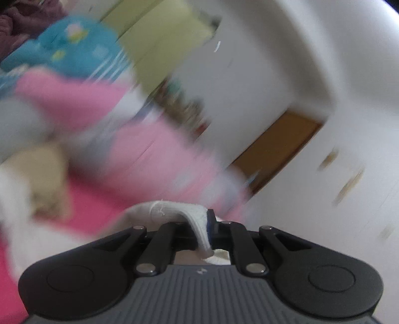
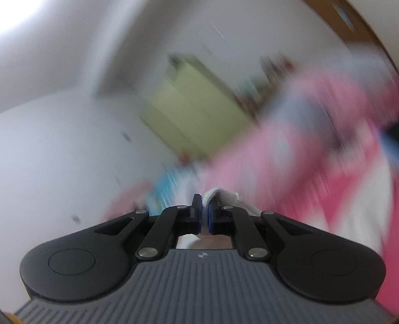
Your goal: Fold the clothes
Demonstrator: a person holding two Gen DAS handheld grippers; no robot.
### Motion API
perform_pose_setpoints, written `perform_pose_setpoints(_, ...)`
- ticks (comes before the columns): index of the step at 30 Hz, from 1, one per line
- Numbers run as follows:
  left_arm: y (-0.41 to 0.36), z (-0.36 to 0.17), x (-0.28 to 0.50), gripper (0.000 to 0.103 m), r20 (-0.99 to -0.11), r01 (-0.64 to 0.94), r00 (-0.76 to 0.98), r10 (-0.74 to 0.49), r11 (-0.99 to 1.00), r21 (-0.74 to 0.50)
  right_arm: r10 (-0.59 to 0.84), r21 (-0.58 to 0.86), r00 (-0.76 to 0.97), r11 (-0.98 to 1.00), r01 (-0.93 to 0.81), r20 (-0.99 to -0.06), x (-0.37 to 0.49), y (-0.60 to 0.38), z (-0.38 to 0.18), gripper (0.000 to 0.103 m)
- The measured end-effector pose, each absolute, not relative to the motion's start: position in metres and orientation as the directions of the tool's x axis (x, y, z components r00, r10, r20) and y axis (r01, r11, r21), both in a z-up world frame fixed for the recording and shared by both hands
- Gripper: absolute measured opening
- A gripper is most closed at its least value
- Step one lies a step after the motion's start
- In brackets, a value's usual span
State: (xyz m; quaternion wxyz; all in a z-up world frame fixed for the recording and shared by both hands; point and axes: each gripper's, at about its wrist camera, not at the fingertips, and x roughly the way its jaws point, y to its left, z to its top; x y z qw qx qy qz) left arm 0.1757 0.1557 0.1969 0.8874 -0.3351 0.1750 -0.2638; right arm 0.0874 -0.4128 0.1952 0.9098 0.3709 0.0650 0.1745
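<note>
Both views are heavily smeared, so I'm reading mostly what sits close to the cameras. My left gripper (image 1: 208, 224) is clenched on a fold of white cloth (image 1: 174, 211); the ribbed hem drapes over the left finger and runs down between the two into the gap below. Only the right finger's blue pad (image 1: 209, 228) shows, pressed against the cloth.

My right gripper (image 2: 204, 211) is clenched too, with a small tuft of the white cloth (image 2: 219, 195) pinched between the blue pads (image 2: 198, 219) and bunching out just past the tips toward the right. More white fabric shows through the opening under the fingers in both views.

Past the left fingers I see a blur of pink bedding (image 1: 149, 154), deeper pink at the lower left, with a blue patterned item (image 1: 74, 52) and something dark maroon (image 1: 25, 20) toward the far left corner. A pale beige shape (image 1: 45, 179) lies on the pink at the left; I can't tell what it is. Behind are a white wall (image 1: 274, 62), a yellow-green panel (image 1: 162, 37) and a brown wooden strip (image 1: 274, 147).

The right view shows the same green panel (image 2: 189, 109), pink bedding (image 2: 311, 154) filling the right side, and a streak of blue stripes (image 2: 164, 189) just left of the fingers
</note>
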Motion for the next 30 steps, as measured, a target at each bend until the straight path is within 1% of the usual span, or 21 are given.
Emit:
perform_pose_setpoints(1,0.154,0.214,0.167,0.006,-0.092,0.390,0.804,-0.587,0.639,-0.663,0.362,0.679,0.931,0.671,-0.299,0.052,0.083,-0.411,0.217,0.003)
perform_pose_setpoints(4,0.148,0.232,0.133,0.006,-0.079,0.455,0.790,-0.608,0.668,-0.589,0.370,0.630,0.922,0.690,-0.356,0.115,0.047,-0.411,0.230,0.003)
perform_pose_setpoints(6,0.149,0.220,0.110,0.006,-0.103,0.461,0.774,-0.625,0.667,-0.586,0.377,0.596,0.913,0.702,-0.390,0.155,0.023,-0.411,0.237,0.003)
perform_pose_setpoints(8,0.154,0.198,0.086,0.006,-0.135,0.457,0.755,-0.642,0.662,-0.593,0.370,0.613,0.917,0.694,-0.378,0.148,-0.007,-0.414,0.212,0.003)
perform_pose_setpoints(11,0.163,0.144,0.036,0.006,-0.199,0.439,0.722,-0.663,0.661,-0.609,0.375,0.667,0.921,0.659,-0.348,0.110,-0.058,-0.422,0.153,0.003)
perform_pose_setpoints(13,0.169,0.101,0.008,0.006,-0.272,0.409,0.684,-0.676,0.665,-0.624,0.373,0.704,0.926,0.643,-0.301,0.054,-0.091,-0.422,0.107,0.003)
perform_pose_setpoints(17,0.172,0.006,-0.029,0.006,-0.434,0.312,0.606,-0.666,0.701,-0.641,0.365,0.799,0.925,0.585,-0.140,-0.106,-0.138,-0.416,0.004,0.003)
perform_pose_setpoints(19,0.169,-0.036,-0.035,0.006,-0.538,0.268,0.564,-0.627,0.755,-0.599,0.352,0.818,0.912,0.574,-0.035,-0.208,-0.151,-0.411,-0.042,0.003)
perform_pose_setpoints(20,0.167,-0.052,-0.038,0.007,-0.579,0.263,0.539,-0.611,0.776,-0.573,0.353,0.824,0.905,0.567,-0.004,-0.238,-0.155,-0.407,-0.059,0.003)
perform_pose_setpoints(21,0.167,-0.063,-0.042,0.007,-0.603,0.267,0.525,-0.601,0.789,-0.554,0.354,0.829,0.896,0.559,0.028,-0.268,-0.158,-0.403,-0.076,0.003)
perform_pose_setpoints(22,0.167,-0.073,-0.045,0.007,-0.619,0.269,0.516,-0.592,0.799,-0.538,0.355,0.833,0.887,0.551,0.058,-0.296,-0.162,-0.399,-0.092,0.003)
perform_pose_setpoints(23,0.169,-0.078,-0.048,0.007,-0.624,0.270,0.510,-0.592,0.799,-0.537,0.352,0.841,0.888,0.537,0.069,-0.297,-0.164,-0.399,-0.098,0.003)
perform_pose_setpoints(25,0.175,-0.076,-0.054,0.006,-0.603,0.281,0.515,-0.609,0.785,-0.552,0.345,0.855,0.890,0.511,0.088,-0.298,-0.167,-0.400,-0.108,0.003)
perform_pose_setpoints(30,0.181,-0.047,-0.046,0.006,-0.543,0.330,0.549,-0.635,0.762,-0.557,0.351,0.852,0.903,0.522,0.032,-0.249,-0.176,-0.394,-0.084,0.003)
